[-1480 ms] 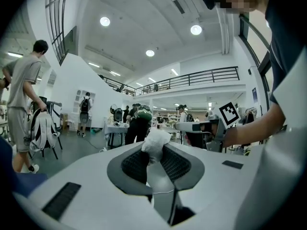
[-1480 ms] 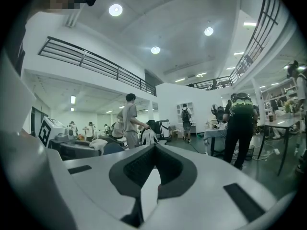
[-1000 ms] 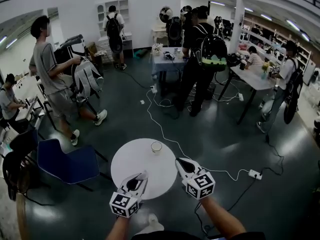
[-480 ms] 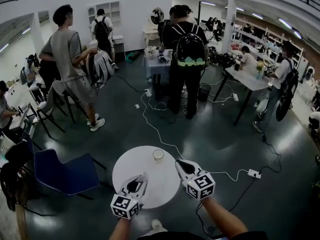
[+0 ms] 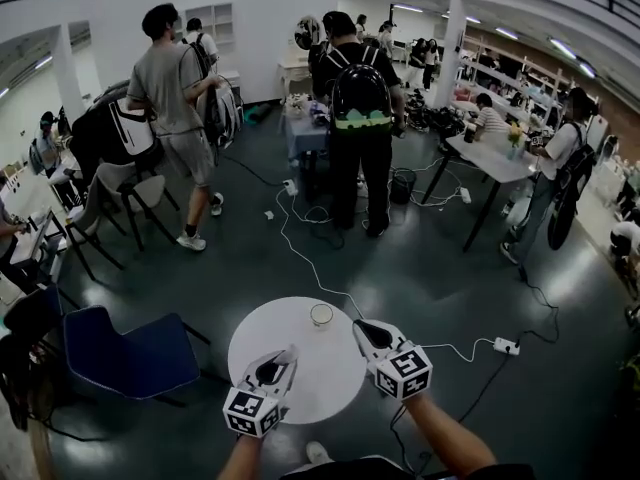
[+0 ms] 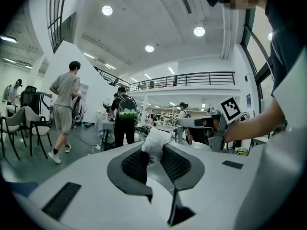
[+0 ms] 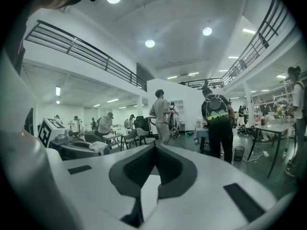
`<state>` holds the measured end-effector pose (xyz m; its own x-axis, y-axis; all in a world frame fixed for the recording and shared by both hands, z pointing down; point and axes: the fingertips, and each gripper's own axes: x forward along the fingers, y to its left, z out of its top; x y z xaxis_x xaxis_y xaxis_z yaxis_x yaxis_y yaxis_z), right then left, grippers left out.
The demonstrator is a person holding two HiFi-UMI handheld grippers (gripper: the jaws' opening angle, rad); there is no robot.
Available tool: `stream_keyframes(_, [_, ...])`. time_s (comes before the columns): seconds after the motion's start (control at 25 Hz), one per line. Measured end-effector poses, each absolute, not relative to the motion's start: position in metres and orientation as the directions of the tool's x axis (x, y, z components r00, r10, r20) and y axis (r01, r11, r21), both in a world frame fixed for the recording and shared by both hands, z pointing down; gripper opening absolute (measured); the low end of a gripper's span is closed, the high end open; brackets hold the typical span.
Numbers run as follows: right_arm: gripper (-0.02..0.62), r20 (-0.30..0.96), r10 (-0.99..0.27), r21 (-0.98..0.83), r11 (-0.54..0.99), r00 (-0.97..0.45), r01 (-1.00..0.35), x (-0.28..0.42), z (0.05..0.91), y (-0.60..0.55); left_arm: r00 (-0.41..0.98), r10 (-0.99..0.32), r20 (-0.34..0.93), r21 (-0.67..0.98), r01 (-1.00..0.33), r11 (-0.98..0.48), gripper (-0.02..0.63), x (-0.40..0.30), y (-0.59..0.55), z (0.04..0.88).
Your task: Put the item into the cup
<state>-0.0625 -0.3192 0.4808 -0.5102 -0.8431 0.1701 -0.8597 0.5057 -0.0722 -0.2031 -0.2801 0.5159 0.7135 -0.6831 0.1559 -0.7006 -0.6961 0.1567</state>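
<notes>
A small clear cup [image 5: 321, 315] stands near the far edge of the round white table [image 5: 322, 368]. My left gripper [image 5: 287, 354] hovers over the table's near left part, shut on a crumpled white item [image 6: 154, 142] that sticks up from between its pads. The cup lies a short way beyond and to the right of it. My right gripper [image 5: 360, 325] hangs at the table's right edge, close beside the cup, with its jaws shut and nothing between them [image 7: 154, 146]. The right gripper view shows the left gripper [image 7: 79, 151] and the white item [image 7: 97, 146] at its left.
A blue chair [image 5: 130, 353] stands left of the table. A white cable [image 5: 300, 253] runs across the dark floor to a power strip [image 5: 507, 347] on the right. Several people, chairs and tables fill the room beyond.
Both grippers keep about the same place over the table. The view has tipped slightly, and the people in the background have walked on.
</notes>
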Motion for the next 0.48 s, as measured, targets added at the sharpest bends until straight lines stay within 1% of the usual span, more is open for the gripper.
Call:
stream_keyframes(0.24, [0.017,0.191,-0.844,-0.068,0.498,-0.501,-0.864,-0.066,0.492,-0.321,0.718,-0.676,0.164,0.165,-0.696,-0.699,0.081,-0.209,-0.288,0.527])
stream_keyframes(0.48, [0.017,0.193,-0.849,-0.075,0.488,-0.493,-0.870,-0.046,0.500,-0.337,0.728,-0.664,0.172,0.161,-0.686,-0.710,0.081,-0.189,-0.306,0.533])
